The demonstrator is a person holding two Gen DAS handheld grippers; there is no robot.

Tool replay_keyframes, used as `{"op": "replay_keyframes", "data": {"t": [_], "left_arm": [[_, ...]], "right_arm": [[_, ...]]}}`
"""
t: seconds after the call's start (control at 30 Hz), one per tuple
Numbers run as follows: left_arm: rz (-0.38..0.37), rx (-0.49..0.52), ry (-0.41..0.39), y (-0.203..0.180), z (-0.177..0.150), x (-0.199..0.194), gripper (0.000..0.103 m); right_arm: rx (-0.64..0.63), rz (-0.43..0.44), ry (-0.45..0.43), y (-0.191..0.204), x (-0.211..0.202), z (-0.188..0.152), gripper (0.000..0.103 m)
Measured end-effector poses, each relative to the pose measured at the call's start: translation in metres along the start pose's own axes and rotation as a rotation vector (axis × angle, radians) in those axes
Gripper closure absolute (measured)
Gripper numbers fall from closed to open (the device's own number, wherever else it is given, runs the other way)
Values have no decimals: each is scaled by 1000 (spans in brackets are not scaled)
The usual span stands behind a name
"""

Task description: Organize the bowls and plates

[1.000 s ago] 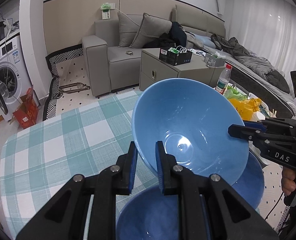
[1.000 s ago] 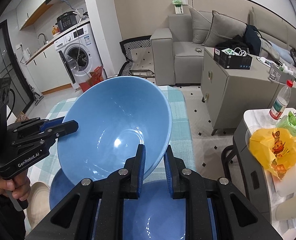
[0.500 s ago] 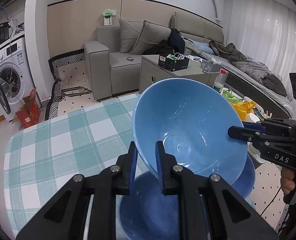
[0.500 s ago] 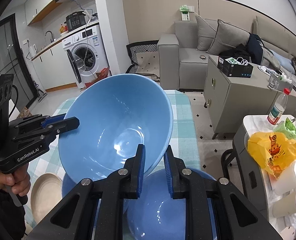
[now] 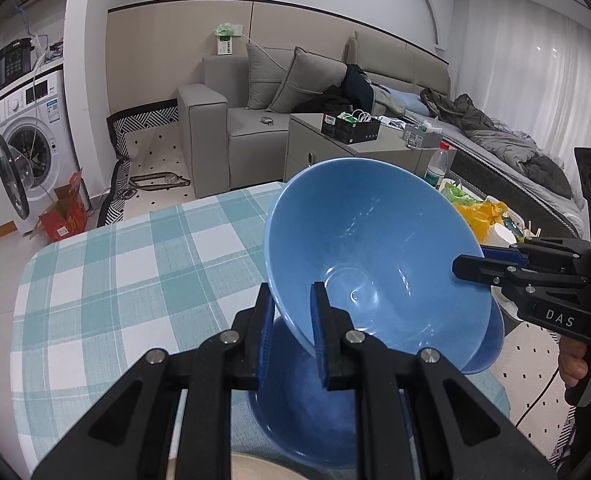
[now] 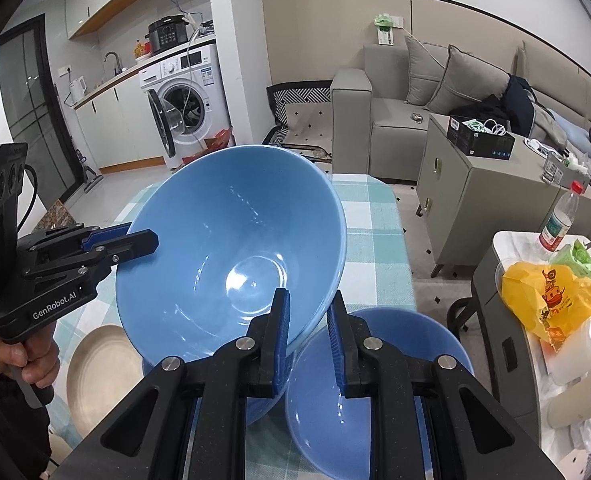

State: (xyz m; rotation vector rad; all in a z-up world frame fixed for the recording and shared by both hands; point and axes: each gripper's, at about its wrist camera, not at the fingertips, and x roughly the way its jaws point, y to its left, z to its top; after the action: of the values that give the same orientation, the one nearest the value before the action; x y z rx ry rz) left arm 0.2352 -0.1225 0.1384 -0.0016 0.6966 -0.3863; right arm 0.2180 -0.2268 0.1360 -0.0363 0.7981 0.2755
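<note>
A large light-blue bowl is held in the air between both grippers. My left gripper is shut on its near rim. My right gripper is shut on the opposite rim of the same bowl. Two darker blue bowls rest on the checked table below: one under the left gripper, one under the right gripper. A beige plate lies on the table at the left of the right wrist view. Each gripper shows in the other's view, the right and the left.
A side trolley with a yellow bag, a water bottle and cups stands right of the table. A grey cabinet and sofa stand beyond. A washing machine is at far left.
Both grippers have lifted the light-blue bowl higher above the table. More of the two darker bowls and the beige plate shows below it.
</note>
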Motion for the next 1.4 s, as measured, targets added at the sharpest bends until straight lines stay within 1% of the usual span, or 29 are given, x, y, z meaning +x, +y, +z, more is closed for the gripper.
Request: {"op": "replay_keyframes", "data": {"t": [0.17, 0.6, 0.83, 0.97, 1.4], "left_arm": [[11, -18, -6, 6, -14, -5, 87], [25, -21, 26, 13, -35, -6, 87], [8, -22, 49, 15, -46, -2, 87], [9, -7, 65, 14, -51, 1, 87], [11, -3, 107, 12, -62, 10, 87]], "right_arm": [[-29, 7, 10, 11, 2, -7, 84], [-50, 18, 59, 28, 15, -20, 84], [-51, 15, 83, 27, 20, -26, 84], [-52, 16, 98, 26, 24, -31, 84], [-52, 21, 135, 24, 35, -41, 84]]}}
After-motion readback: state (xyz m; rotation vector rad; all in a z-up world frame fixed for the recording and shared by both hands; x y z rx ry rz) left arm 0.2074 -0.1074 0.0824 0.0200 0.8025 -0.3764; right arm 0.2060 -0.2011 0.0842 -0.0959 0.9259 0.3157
